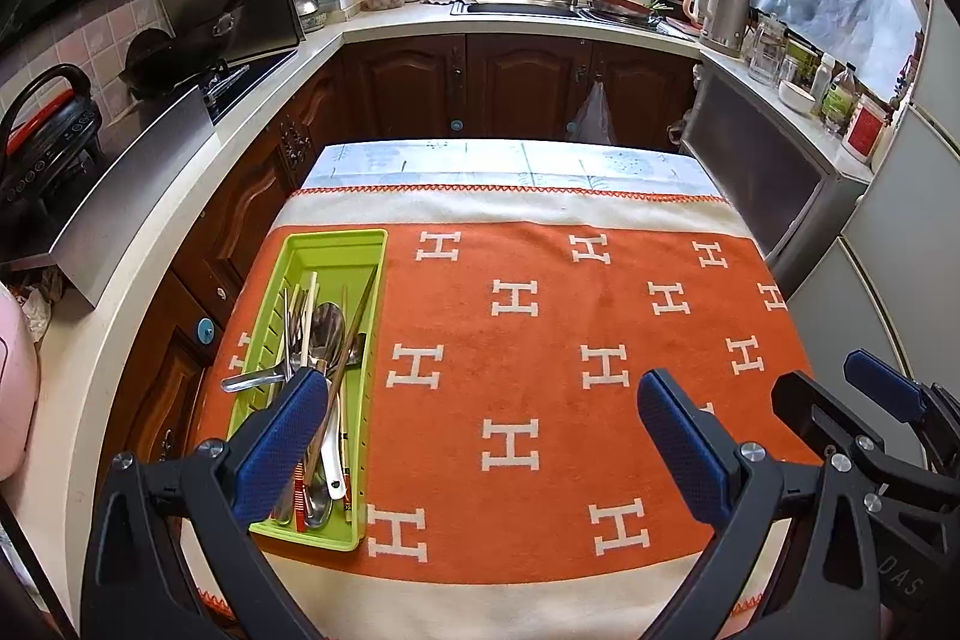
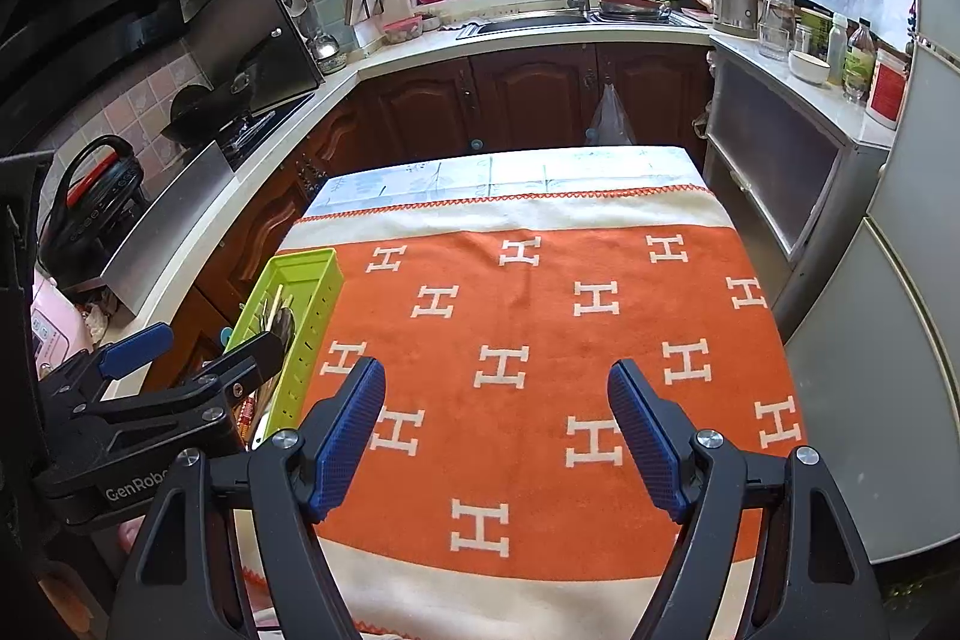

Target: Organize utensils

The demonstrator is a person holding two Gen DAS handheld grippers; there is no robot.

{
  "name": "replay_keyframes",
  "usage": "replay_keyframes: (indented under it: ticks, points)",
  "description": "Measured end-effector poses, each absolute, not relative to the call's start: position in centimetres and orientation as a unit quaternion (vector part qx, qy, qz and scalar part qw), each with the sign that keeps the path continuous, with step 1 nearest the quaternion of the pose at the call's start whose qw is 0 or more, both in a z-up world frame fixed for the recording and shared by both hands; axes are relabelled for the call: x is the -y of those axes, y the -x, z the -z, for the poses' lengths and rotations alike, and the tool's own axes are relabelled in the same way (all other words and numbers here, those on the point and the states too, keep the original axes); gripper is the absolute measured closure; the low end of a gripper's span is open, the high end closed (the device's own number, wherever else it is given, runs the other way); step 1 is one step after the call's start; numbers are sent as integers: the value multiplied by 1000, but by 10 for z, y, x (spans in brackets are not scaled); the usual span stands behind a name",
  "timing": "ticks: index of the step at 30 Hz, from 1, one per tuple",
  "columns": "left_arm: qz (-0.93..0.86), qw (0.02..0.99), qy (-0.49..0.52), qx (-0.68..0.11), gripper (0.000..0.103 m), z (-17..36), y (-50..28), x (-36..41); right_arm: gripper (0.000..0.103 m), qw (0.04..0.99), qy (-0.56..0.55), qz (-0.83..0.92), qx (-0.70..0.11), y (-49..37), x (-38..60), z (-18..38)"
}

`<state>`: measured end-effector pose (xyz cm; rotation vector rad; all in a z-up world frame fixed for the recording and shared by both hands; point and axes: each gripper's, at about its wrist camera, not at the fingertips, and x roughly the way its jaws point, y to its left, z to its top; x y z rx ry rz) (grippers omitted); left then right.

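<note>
A lime-green utensil tray (image 1: 336, 239) lies along the left side of the table's orange cloth (image 1: 540, 340). It holds metal spoons (image 1: 327, 325), forks (image 1: 291, 316), chopsticks (image 1: 355, 328) and a white-handled piece (image 1: 333, 454). My left gripper (image 1: 480, 379) is wide open; its left finger hangs over the tray's near half, its right finger over bare cloth. My right gripper (image 2: 497, 366) is open above the middle of the cloth (image 2: 540, 316), nothing between its pads. In the right wrist view the tray (image 2: 306, 259) and the left gripper (image 2: 216, 337) sit at the left.
A kitchen counter (image 1: 180, 214) with a stove and cookers runs close along the table's left side. A grey cabinet (image 2: 774, 160) and a fridge (image 2: 900, 340) stand at the right. The sink (image 1: 516, 7) is beyond the table's far edge.
</note>
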<state>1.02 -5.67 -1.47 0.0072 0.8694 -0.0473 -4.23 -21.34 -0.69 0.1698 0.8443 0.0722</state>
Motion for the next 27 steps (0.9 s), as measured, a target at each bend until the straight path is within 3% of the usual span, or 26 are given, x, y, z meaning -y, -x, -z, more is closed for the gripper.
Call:
replay_keyframes:
  ticks: [27]
  points:
    - [20, 905, -6, -424, 1, 20, -11, 56, 25, 906, -85, -36, -413, 35, 210, 14]
